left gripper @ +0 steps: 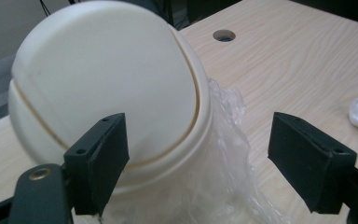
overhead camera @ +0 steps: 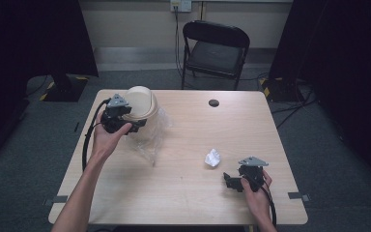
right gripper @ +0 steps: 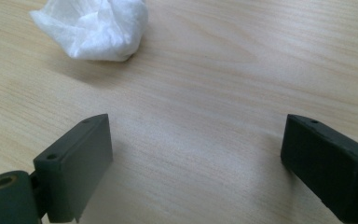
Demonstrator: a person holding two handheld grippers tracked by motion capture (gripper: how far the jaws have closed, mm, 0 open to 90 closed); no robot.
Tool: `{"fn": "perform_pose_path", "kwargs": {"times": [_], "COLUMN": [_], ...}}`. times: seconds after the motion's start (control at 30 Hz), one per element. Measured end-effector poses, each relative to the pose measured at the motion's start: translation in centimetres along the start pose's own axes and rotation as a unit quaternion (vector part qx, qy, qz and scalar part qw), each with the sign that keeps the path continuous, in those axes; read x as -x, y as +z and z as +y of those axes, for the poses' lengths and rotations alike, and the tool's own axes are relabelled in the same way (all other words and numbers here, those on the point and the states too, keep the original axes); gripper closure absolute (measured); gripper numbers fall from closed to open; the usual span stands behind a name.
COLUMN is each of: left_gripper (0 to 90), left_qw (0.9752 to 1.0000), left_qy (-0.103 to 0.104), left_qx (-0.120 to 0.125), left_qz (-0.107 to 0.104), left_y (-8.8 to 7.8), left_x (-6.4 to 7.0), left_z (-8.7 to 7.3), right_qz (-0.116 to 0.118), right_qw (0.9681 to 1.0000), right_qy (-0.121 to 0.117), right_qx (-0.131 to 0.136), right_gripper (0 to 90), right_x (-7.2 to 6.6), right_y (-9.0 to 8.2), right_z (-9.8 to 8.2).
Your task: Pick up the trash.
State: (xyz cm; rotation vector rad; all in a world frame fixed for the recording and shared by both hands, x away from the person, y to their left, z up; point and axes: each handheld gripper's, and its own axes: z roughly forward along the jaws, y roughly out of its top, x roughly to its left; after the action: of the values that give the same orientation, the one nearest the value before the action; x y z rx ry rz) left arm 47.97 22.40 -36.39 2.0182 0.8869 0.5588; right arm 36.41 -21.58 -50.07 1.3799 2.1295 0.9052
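The cream round-topped plastic bin with a swing lid (left gripper: 107, 88) stands at the table's far left, its clear plastic liner bag (left gripper: 223, 154) spilling out beside it. The left gripper (overhead camera: 125, 123) hovers just in front of it, jaws spread wide and empty. If one jaw catches the loose film, the bag could drag and tip the light bin. The right gripper (right gripper: 196, 163), jaws also wide and empty, hangs over bare wood near the crumpled white tissue ball (right gripper: 95, 28). Nothing lies between tissue and bin; a black folding chair (overhead camera: 216, 48) stands beyond the light wooden table (overhead camera: 188, 193)
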Motion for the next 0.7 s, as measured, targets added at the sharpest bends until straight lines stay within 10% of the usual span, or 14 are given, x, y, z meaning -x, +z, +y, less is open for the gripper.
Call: {"fn": "perform_pose_path", "kwargs": {"times": [0.47, 0.7], "left_gripper": [20.1, 19.5], "left_qw": [0.9980, 0.9984], "left_qy": [-0.022, -0.022], "left_qx": [-0.049, -0.050], "left_qz": [-0.034, -0.011], "left_y": [4.0, 5.5], "left_x": [-1.0, -0.9], "left_z": [0.3, 0.4], "right_qz": [0.000, 0.000], "right_qw": [1.0000, 1.0000], "right_qy": [0.000, 0.000], "right_qx": [0.000, 0.000], "right_gripper": [8.1, 8.1], "right_x": [0.0, 0.0], "right_y": [0.0, 0.0], "right_z": [0.0, 0.0]}}
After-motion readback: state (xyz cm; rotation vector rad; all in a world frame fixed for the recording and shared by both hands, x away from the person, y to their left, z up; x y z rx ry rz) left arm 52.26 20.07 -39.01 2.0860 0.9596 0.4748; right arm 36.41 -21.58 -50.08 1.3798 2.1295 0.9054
